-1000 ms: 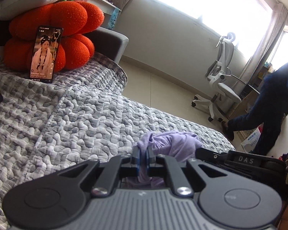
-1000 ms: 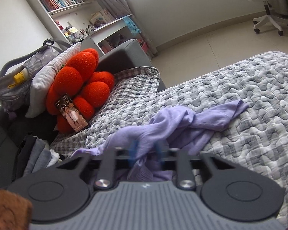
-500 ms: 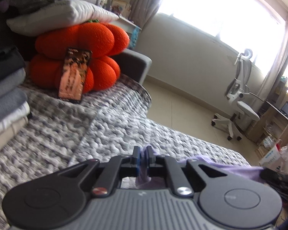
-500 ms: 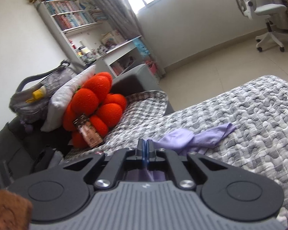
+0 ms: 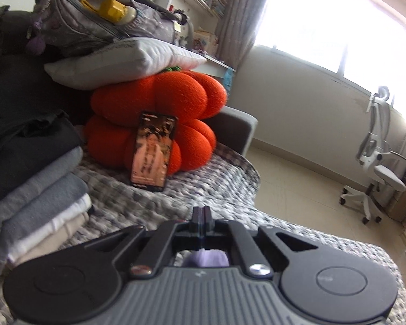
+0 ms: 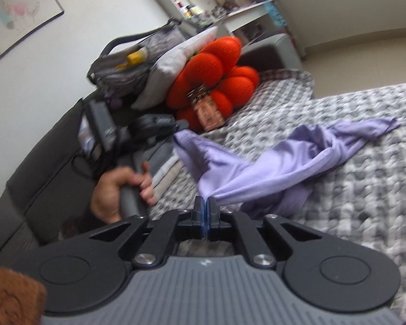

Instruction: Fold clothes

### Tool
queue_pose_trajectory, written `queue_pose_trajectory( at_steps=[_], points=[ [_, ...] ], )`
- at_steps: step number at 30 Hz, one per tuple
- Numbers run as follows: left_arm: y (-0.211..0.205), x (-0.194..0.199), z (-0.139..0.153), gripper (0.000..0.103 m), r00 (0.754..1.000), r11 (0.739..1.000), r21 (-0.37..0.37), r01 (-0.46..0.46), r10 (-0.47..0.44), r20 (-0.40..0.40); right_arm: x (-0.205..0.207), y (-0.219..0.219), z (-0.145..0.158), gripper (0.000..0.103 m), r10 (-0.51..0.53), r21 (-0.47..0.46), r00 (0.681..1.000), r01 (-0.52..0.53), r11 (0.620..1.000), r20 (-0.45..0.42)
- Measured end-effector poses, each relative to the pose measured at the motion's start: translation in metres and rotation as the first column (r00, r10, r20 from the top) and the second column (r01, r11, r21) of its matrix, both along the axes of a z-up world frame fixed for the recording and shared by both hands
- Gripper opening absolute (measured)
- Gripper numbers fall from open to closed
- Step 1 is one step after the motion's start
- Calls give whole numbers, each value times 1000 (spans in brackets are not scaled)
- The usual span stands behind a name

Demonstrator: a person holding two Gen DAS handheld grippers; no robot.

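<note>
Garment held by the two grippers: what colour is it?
Plain lilac garment, no pattern; clearest in the right wrist view.

no legible text or labels anywhere

A garment [image 6: 297,162] is spread across the bed [image 6: 365,203], one edge lifted between the right gripper [image 6: 204,205] and the left gripper [image 6: 180,130]. A phone [image 5: 153,151] is propped against a cushion [image 5: 159,105], under a pillow [image 5: 121,59]; folded clothes [image 5: 35,189] are stacked at left.
</note>
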State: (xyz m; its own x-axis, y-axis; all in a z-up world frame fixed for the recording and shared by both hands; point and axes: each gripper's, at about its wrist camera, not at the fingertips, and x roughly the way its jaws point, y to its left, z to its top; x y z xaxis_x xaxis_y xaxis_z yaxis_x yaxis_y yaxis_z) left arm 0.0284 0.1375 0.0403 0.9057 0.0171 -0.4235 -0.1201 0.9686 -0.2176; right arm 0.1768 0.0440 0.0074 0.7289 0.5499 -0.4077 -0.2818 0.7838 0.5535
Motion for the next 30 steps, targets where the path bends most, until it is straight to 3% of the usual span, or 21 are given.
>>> queue_pose_trajectory(
  at_steps=[3,5,8,10,12,13,15,16,17,21,26,30],
  points=[
    [5,2,-2,0,1000,1000,14,-16,16,-16,-3,12,-4,3,53,-2,998,-53,999,-20],
    [5,8,-9,0,998,1000,12,13,-12,-67,-3,20,-7,3,82,-18,996,-83,996,-38],
    [7,12,-27,1,983,996,-53,66,-74,-165,3,25,-13,6,103,-33,992,-106,994,-69],
    [9,15,-40,12,961,989,-111,98,-123,-248,8,24,-14,12,95,-42,992,-99,994,-81],
    [9,16,-53,53,938,984,-144,104,-145,-315,12,20,-13,13,68,-77,994,-74,994,-82],
    [8,17,-59,59,925,981,-160,105,-156,-348,16,18,-13,15,59,-87,995,-67,994,-84],
    [4,17,-66,60,911,982,-153,110,-161,-380,24,11,-13,32,49,-91,995,-56,994,-82],
    [2,17,-69,60,907,983,-143,110,-159,-390,27,8,-13,49,26,-95,997,-32,995,-69],
    [1,17,-71,60,904,984,-140,110,-157,-398,31,5,-13,52,3,-100,998,-9,995,-56],
    [-4,21,-79,60,891,987,-119,106,-147,-430,52,-9,-15,52,-119,-149,993,118,982,-1],
    [-13,21,-82,61,893,991,-73,111,-132,-431,80,-15,-27,52,-280,-315,953,302,900,113],
    [-11,19,-84,58,902,992,-92,84,-115,-416,106,-13,-39,52,-298,-394,941,337,855,159]
  ],
)
